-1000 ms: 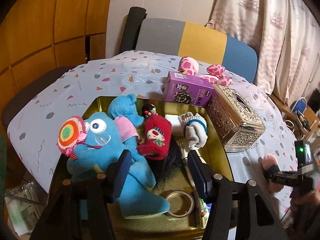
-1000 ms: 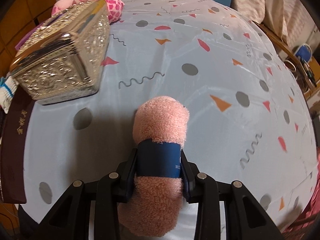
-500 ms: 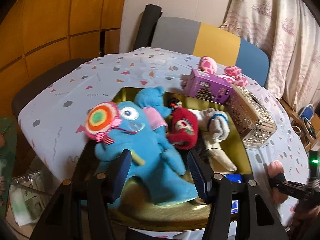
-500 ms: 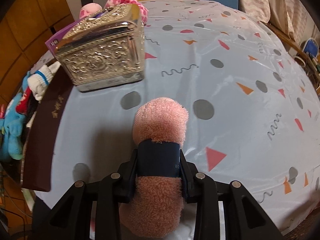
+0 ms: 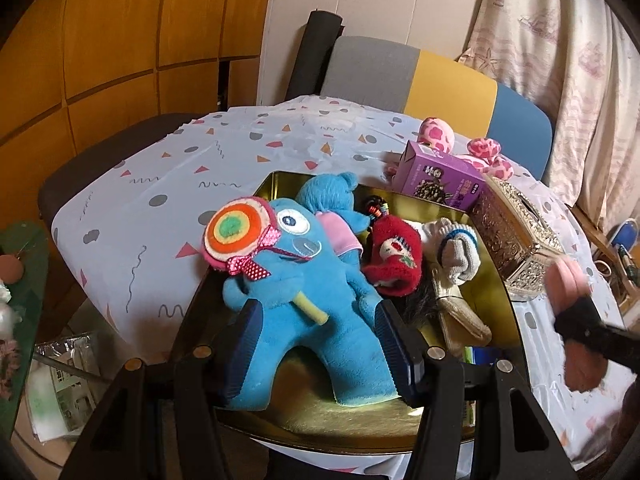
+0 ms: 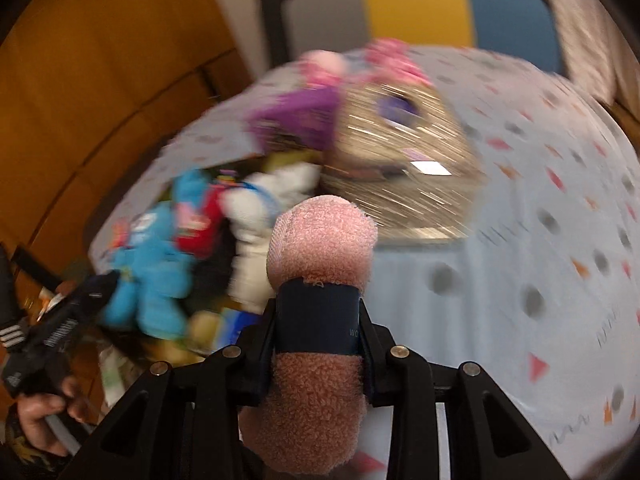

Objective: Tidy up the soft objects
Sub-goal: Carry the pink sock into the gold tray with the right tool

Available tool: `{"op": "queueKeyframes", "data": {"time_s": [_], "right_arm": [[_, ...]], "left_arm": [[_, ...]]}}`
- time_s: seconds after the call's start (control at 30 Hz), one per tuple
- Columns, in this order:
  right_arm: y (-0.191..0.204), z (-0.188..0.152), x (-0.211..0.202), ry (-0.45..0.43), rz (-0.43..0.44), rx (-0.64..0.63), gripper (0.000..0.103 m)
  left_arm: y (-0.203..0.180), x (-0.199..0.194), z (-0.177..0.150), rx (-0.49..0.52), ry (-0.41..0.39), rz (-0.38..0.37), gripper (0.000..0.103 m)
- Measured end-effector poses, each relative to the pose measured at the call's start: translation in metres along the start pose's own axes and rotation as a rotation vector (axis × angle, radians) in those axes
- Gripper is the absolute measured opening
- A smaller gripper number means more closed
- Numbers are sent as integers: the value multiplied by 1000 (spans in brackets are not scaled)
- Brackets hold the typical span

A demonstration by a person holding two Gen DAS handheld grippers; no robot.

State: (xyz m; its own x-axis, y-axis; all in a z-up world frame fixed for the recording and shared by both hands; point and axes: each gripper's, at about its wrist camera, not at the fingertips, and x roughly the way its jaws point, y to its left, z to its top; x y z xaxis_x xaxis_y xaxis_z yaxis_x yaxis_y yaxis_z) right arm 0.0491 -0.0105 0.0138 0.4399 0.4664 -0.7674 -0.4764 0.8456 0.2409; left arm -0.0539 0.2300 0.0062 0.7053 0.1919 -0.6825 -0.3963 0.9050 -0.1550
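Note:
A gold tray [image 5: 276,178] holds a big blue plush toy [image 5: 304,276] with a lollipop, a small blue plush [image 5: 328,196], a red sock [image 5: 396,256] and a white sock [image 5: 456,252]. My left gripper [image 5: 320,340] stands open, its fingers [image 5: 244,344] on either side of the big toy's lower body. My right gripper [image 6: 318,312] is shut on the dark band of a pink fleece roll [image 6: 320,240]. It holds the roll in the air beside the tray's right edge, where the roll [image 5: 568,280] shows blurred in the left wrist view.
A purple box [image 5: 440,178], a pink spotted plush [image 5: 438,140] and an ornate silver tissue box [image 5: 516,236] stand behind and right of the tray on the patterned tablecloth [image 5: 160,184]. A grey, yellow and blue chair back [image 5: 440,80] is beyond the table. A hand [image 6: 44,408] holds the left gripper.
My right gripper has lifted the pink roll off the cloth and swung it left to the tray. My left gripper has shifted so that the big blue toy lies between its fingers.

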Motion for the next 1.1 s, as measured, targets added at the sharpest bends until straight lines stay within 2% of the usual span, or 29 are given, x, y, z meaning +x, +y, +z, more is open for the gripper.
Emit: {"op": "queueKeyframes", "data": {"time_s": [0.1, 0.23, 0.33, 0.43, 0.5, 0.7, 0.83, 1.1], "right_arm": [[38, 19, 14, 12, 75, -70, 33], [80, 33, 49, 48, 114, -153, 33], [87, 27, 82, 112, 74, -190, 33], [80, 18, 115, 175, -22, -205, 33], [72, 15, 127, 199, -39, -190, 31], [75, 15, 128, 214, -83, -201, 32], [74, 14, 125, 211, -69, -208, 35], [87, 15, 111, 133, -79, -253, 42]], "left_arm": [[1, -2, 2, -2, -7, -2, 59], [6, -1, 3, -19, -11, 4, 59], [8, 1, 3, -25, -6, 10, 59], [10, 4, 2, -23, 3, 12, 59], [10, 5, 2, -23, 7, 11, 59], [6, 10, 1, -20, 18, 4, 59], [3, 12, 1, -10, 25, 7, 59], [-4, 11, 2, 7, 29, 16, 62]]}}
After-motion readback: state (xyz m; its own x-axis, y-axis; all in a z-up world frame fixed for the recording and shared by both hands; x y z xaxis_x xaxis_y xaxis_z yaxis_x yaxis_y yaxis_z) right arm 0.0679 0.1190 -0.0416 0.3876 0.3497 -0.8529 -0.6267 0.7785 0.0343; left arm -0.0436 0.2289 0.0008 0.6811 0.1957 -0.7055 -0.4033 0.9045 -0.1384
